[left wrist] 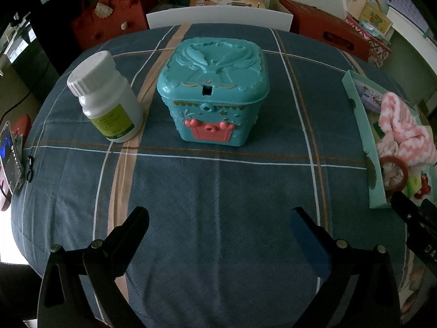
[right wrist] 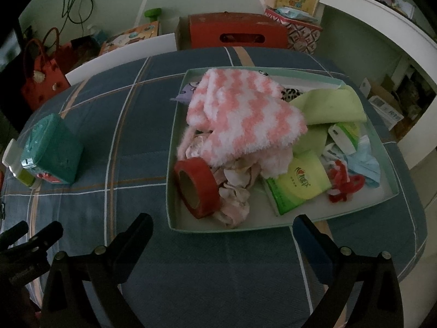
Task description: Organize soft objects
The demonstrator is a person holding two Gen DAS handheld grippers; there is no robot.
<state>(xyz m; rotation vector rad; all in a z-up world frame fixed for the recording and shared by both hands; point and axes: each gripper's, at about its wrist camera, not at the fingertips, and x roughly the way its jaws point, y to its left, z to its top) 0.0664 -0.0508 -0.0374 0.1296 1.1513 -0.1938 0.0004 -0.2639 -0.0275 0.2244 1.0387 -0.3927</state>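
Observation:
A shallow mint-green tray on the plaid tablecloth holds a fluffy pink-and-white sock, a pale pink crumpled cloth, a light green cloth, a blue cloth, red yarn, a green tissue pack and a red tape roll. My right gripper is open just in front of the tray's near edge, holding nothing. My left gripper is open over bare tablecloth, facing a teal toy box and a white bottle. The tray lies at its right.
The teal box and bottle stand left of the tray. A phone on a stand sits at the table's left edge. Red bags, a red crate and a white chair back lie beyond the far edge.

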